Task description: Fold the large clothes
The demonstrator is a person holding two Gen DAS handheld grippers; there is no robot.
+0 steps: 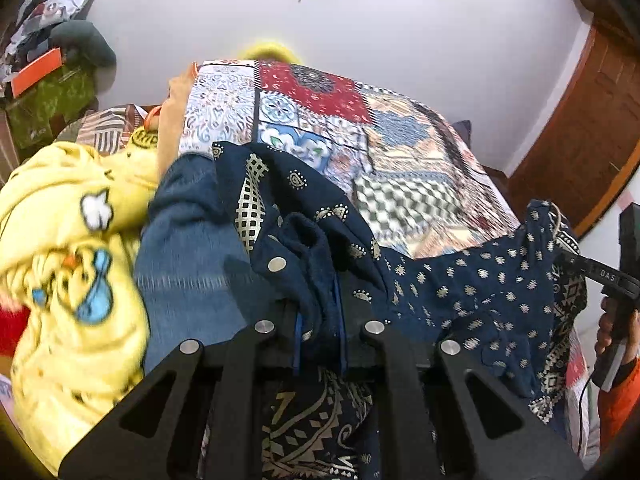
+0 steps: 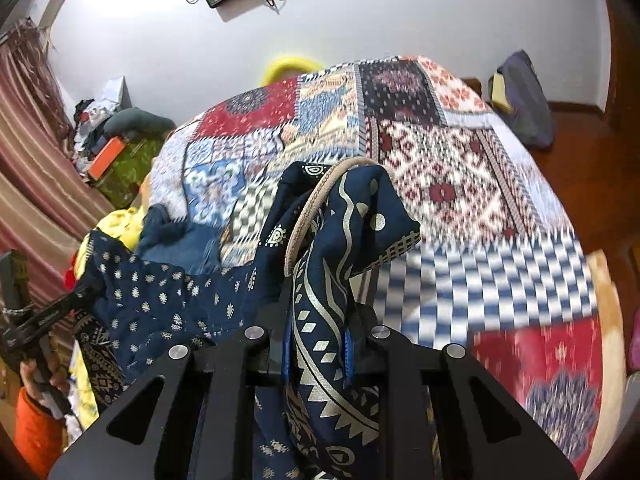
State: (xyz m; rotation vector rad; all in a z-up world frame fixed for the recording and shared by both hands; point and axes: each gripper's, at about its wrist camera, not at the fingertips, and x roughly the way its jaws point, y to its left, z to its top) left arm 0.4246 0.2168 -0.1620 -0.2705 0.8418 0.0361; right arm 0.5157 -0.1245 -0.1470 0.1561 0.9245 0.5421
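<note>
Bed under patchwork cover, ahead of and below both grippers. Heap of other clothes — yellow print, blue denim-like piece — lies to the left of the left gripper.

Navy garment, gold print, hangs between the two grippers, off the bed, long axis running gripper to gripper with slack in the middle. Neither hand is nearer; each holds one end.

Left gripper: clamped on a bunched navy edge. Right gripper: clamped on a thick fold with a beige trim loop above it.

Likely next: lay it flat on the open cover ahead.

Hidden: lower length of garment drops out of frame; which part each end is, cannot tell. Cover blurred.
</note>
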